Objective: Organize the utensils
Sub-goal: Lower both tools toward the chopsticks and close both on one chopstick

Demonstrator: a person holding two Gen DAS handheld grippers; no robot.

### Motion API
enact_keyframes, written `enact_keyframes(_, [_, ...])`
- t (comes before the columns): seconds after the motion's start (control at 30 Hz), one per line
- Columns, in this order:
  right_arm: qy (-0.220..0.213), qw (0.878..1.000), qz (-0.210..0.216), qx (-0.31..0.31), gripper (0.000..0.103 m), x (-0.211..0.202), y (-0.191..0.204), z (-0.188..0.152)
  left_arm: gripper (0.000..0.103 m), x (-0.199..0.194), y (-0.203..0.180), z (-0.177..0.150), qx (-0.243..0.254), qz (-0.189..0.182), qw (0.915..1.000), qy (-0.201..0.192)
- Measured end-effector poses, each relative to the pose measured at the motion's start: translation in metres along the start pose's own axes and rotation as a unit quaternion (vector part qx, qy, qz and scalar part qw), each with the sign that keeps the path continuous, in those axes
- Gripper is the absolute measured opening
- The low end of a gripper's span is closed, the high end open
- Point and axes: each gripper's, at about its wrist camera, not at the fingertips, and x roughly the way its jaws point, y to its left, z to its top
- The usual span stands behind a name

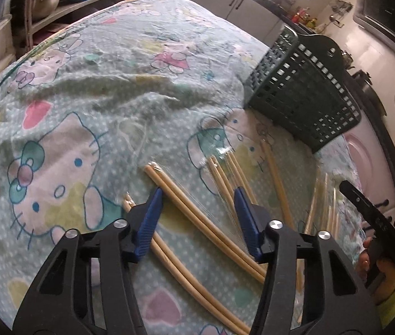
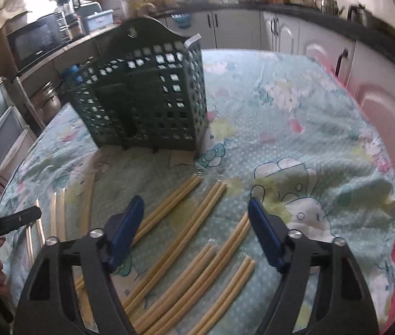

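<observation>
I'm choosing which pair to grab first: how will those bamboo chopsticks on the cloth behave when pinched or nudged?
The chopsticks look thin, stiff and probably light. They lie in pairs side by side, so a pinch may catch one stick and leave its mate. Being rounded, they could roll if nudged, though the wrinkled tablecloth should slow them.

Pale-yellow chopsticks [image 2: 211, 251], dark-green lattice basket [image 2: 153, 95], mint cartoon-print cloth [image 1: 86, 97].

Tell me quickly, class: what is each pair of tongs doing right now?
Left tongs: open, holding nothing, above the chopsticks.
Right tongs: open, holding nothing, also above chopsticks.
</observation>
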Motion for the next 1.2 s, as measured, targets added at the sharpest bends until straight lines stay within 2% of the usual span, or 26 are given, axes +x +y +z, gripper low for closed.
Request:
enact_keyframes(0.17, [0.047, 0.998, 0.009, 0.035, 0.047, 0.028, -0.016, 0.009, 0.031, 0.003, 0.005, 0.008, -0.013, 0.007, 0.9999, 0.000])
enact_keyframes(0.4, [0.062, 0.995, 0.029, 0.069, 0.038, 0.044, -0.030, 0.020, 0.028, 0.007, 0.012, 0.017, -0.028, 0.005, 0.9996, -0.001])
enact_keyframes(0.57, [0.064, 0.994, 0.034, 0.076, 0.020, 0.051, -0.042, 0.026, 0.026, 0.009, 0.014, 0.022, -0.033, 0.006, 0.9994, -0.004])
enact_keyframes(0.77, [0.056, 0.992, 0.067, 0.093, 0.014, 0.048, -0.053, 0.028, 0.013, 0.011, 0.019, 0.027, -0.036, 0.015, 0.9993, -0.004])
enact_keyframes(0.87, [0.042, 0.991, 0.078, 0.097, 0.010, 0.041, -0.054, 0.029, 0.012, 0.013, 0.018, 0.029, -0.027, 0.019, 0.9995, -0.004])
enact_keyframes(1.03, [0.013, 0.992, 0.094, 0.087, 0.008, 0.021, -0.052, 0.036, 0.008, 0.014, 0.014, 0.030, -0.021, 0.025, 0.9994, -0.005])
enact_keyframes(1.2, [-0.012, 0.993, 0.099, 0.067, 0.008, -0.001, -0.047, 0.039, 0.004, 0.007, 0.011, 0.032, -0.022, 0.007, 0.9997, -0.009])
